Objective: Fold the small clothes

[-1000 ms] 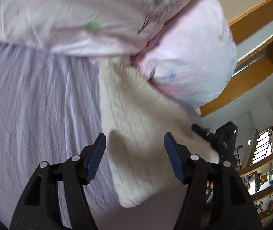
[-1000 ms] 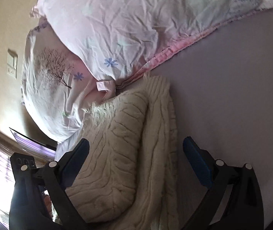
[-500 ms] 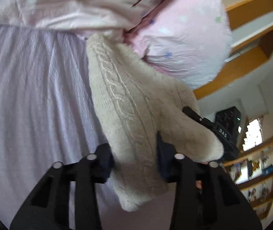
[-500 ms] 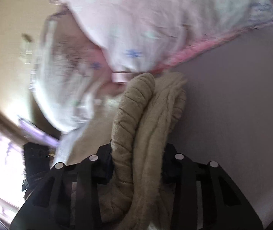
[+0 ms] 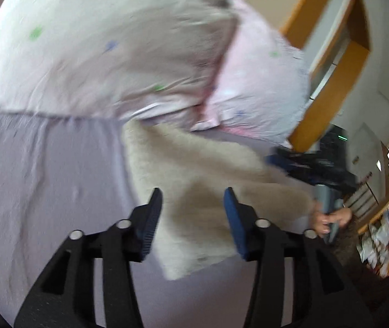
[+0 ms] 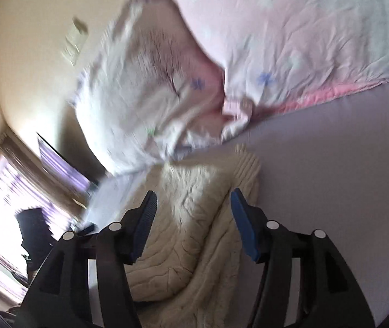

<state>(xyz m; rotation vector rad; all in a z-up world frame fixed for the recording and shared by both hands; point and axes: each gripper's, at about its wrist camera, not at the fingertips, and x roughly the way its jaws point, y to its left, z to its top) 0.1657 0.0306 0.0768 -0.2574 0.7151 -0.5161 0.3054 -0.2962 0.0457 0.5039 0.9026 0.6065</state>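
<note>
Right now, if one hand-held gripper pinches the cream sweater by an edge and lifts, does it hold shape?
Probably not. The sweater is thick cable knit lying in soft rolled layers, so it should droop and unfold. It looks bulky, likely light for its size. The fuzzy knit should grip the sheet rather than slide.

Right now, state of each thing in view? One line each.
Left claw: open, empty, over the sweater.
Right claw: open, empty, over the sweater.
Cream knit sweater: folded, lying on the bed sheet, released.
Pillows: stacked at the head of the bed, wrinkled.
Bed sheet: spread, lightly creased.
</note>
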